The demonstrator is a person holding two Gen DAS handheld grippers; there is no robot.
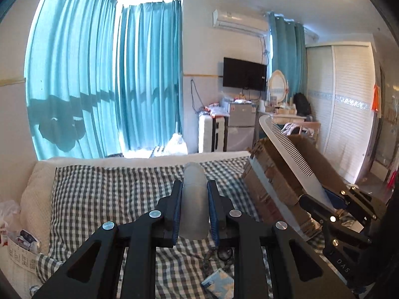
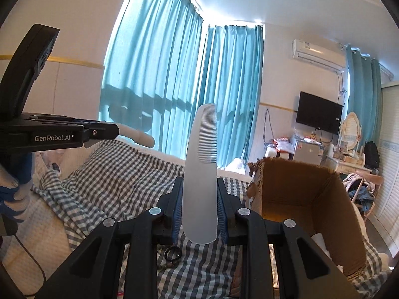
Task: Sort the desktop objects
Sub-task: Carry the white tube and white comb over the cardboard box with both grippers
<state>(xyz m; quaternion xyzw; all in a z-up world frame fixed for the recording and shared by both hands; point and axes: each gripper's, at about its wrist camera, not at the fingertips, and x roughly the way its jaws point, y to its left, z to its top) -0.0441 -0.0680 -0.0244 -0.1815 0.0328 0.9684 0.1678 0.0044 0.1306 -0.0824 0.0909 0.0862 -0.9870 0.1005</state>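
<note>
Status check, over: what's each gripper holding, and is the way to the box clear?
Left gripper shut on frosted translucent plastic tube. Right gripper shut on white plastic comb. Open brown cardboard box beside it, nothing between.

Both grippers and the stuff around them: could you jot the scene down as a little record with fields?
Left gripper: shut on a frosted plastic tube, raised over the bed
Right gripper: shut on a white comb, teeth end pointing up
Cardboard box: open, standing on the bed to the right of both grippers
Checked blanket: covers the bed under the grippers
Left on the blanket: black hair tie, beaded bracelet, small blue patterned packet
</note>
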